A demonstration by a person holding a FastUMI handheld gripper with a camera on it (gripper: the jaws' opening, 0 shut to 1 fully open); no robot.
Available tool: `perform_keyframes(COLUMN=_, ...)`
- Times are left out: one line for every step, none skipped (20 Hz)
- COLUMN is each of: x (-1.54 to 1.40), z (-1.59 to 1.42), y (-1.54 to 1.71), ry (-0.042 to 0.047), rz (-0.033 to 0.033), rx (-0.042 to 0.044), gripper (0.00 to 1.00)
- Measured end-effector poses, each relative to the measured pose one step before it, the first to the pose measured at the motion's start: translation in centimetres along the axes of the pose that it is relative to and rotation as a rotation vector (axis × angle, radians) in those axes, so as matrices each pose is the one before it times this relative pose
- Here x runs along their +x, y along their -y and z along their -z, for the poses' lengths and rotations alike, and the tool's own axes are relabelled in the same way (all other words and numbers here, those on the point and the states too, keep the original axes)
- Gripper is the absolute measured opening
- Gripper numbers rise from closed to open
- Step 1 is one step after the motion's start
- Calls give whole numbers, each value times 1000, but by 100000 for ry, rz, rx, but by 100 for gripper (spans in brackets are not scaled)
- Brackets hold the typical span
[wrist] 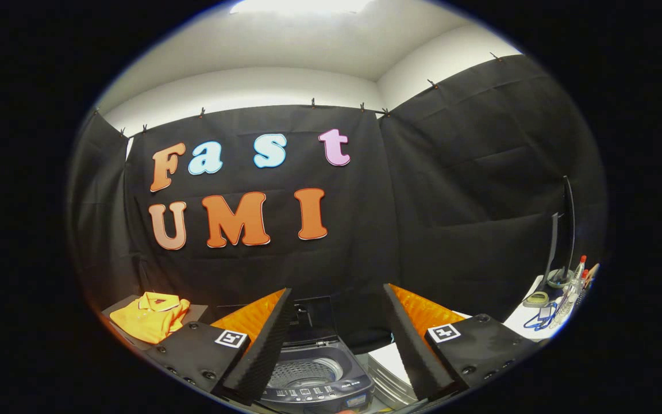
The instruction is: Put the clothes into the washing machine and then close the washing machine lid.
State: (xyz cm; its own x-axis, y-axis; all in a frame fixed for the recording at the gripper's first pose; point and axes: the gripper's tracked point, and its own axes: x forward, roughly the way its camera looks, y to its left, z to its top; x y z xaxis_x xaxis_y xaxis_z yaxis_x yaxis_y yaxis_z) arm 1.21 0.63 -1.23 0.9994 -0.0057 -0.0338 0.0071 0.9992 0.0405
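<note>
1. Holding nothing, jaws of the gripper (pixel 337 339) spread wide.
2. Sitting between and just below them, washing machine (pixel 315 380), lid (pixel 314 319) raised.
3. Lying further off to the left, folded orange shirt (pixel 150 316) on a table (pixel 196 313).

The gripper (pixel 337 339) is held level, its fingers (pixel 262 351) spread wide apart, gripping nothing.

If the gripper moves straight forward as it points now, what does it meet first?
Probably the raised dark lid of the small grey top-loading washing machine, seen between the open gripper fingers; beyond it hangs the black cloth wall. Depth is unclear.
</note>
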Motion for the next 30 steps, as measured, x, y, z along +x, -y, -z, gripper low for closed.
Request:
perform_keyframes(x=47, z=-13, y=-294, ry=40, rz=-364, rx=-45, gripper=98)
perform_keyframes(x=134, z=-24, y=-403, ry=33, rz=-451, rx=-141, gripper=98)
perform_keyframes(x=118, z=83, y=-505, ry=-128, rz=-534, rx=-176, gripper=98)
perform_keyframes(x=290, z=-111, y=-694, ry=-95, rz=-945, rx=-174, gripper=98)
perform_keyframes(x=148, z=-108, y=-767, ry=147, rz=-1131, rx=-158, gripper=98)
perform_keyframes(x=85, z=-267, y=-756, ry=218, rz=-1202, rx=-291, gripper=98)
perform_keyframes(x=242, z=-243, y=-873, ry=511, rz=-1218, rx=-374, gripper=98)
perform_keyframes(x=109, z=-295, y=-970, ry=586, rz=-1437, rx=-284, gripper=98)
perform_keyframes(x=255, z=-228, y=-1101, ry=377, rz=-1875, rx=122, gripper=98)
perform_keyframes(x=189, z=-185, y=-1340, ry=343, rz=-2323, rx=258, gripper=98)
perform_keyframes(x=176, z=-136, y=-1485, ry=281, rz=-2453, rx=261, gripper=98)
perform_keyframes(x=486, z=-82, y=-1510, ry=-23, rz=-2394, rx=237, gripper=98)
perform_keyframes(x=367, z=214, y=-1588, ry=-505, rz=-2655, rx=257, gripper=98)
perform_keyframes(x=225, z=356, y=-1773, ry=-739, rz=-2796, rx=239, gripper=98)
perform_keyframes(x=457, z=304, y=-1717, ry=-670, rz=-2442, rx=166, gripper=98)
perform_keyframes(x=674, z=188, y=-1853, ry=-461, rz=-2311, rx=136, gripper=98)
perform_keyframes(x=703, z=302, y=-1942, ry=-621, rz=-2553, rx=214, gripper=98)
perform_keyframes(x=690, z=394, y=-2144, ry=-758, rz=-3071, rx=444, gripper=98)
perform_keyframes(x=760, z=362, y=-2221, ry=-801, rz=-3611, rx=575, gripper=98)
perform_keyframes(x=815, z=315, y=-2508, ry=-865, rz=-3853, rx=492, gripper=98)
perform_keyframes(x=942, z=711, y=-2238, ry=-1143, rz=-3816, rx=617, gripper=98)
perform_keyframes(x=817, z=767, y=-2364, ry=-1194, rz=-3842, rx=527, gripper=98)
perform_keyframes(x=834, z=670, y=-2342, ry=-1254, rz=-3568, rx=370, gripper=98)
perform_keyframes(x=943, z=954, y=-2025, ry=-1523, rz=-3232, rx=196, gripper=98)
perform_keyframes(x=1236, z=758, y=-1913, ry=-1667, rz=-2641, rx=-32, gripper=98)
perform_keyframes(x=1074, z=787, y=-1873, ry=-1533, rz=-2592, rx=-194, gripper=98)
perform_keyframes(x=1053, z=828, y=-1508, ry=-857, rz=-1595, rx=-334, gripper=98)
perform_keyframes(x=765, z=602, y=-1589, ry=-844, rz=-1143, rx=-767, gripper=98)
perform_keyframes(x=1040, z=855, y=-1227, ry=-1389, rz=-761, rx=-749, gripper=98)
perform_keyframes(x=1121, z=1193, y=-931, ry=-2206, rz=-675, rx=-510, gripper=98)
